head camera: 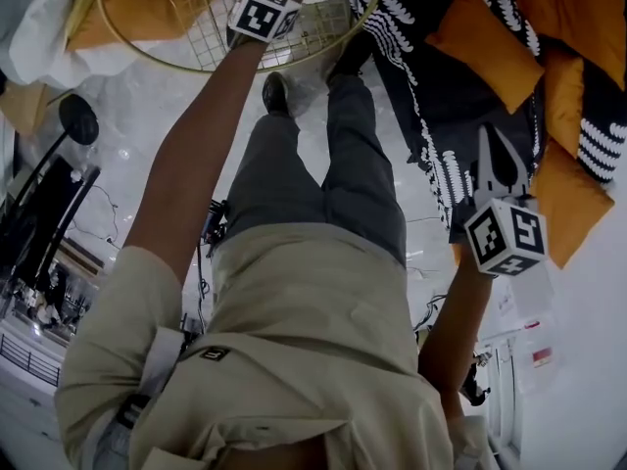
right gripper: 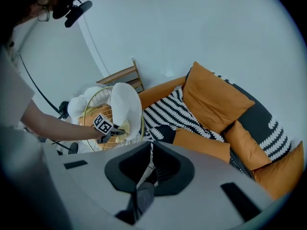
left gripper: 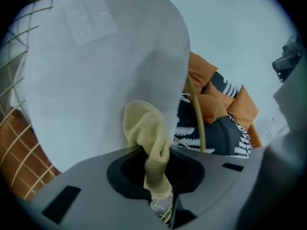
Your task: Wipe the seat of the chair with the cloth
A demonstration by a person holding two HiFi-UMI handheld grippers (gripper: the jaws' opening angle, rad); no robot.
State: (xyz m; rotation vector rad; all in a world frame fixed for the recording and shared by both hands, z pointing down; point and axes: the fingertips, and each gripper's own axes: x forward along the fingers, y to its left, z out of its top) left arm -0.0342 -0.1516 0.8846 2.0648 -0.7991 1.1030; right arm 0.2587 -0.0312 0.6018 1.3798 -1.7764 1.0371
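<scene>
Cloth: the yellow cloth (left gripper: 146, 128) is bunched and pinched in my left gripper (left gripper: 163, 205), whose jaws are closed on its lower end; the free end stands up ahead of them.
Chair: the gold wire chair (right gripper: 103, 121) is right in front of that gripper, which reaches inside the rim (head camera: 127, 47).
Contact: the cloth's tip lies against, or just beside, the white cushion (left gripper: 105, 71); I cannot tell whether it presses.
Seat direction: the orange cushion (head camera: 147, 13) lies left of and below the cloth, seen behind the wires in the left gripper view. I judge the wipe must go that way.
Right gripper (right gripper: 146, 181): jaws together on nothing, well apart from the chair, over the striped sofa throw (right gripper: 168, 111).
Nearer arm: left.
</scene>
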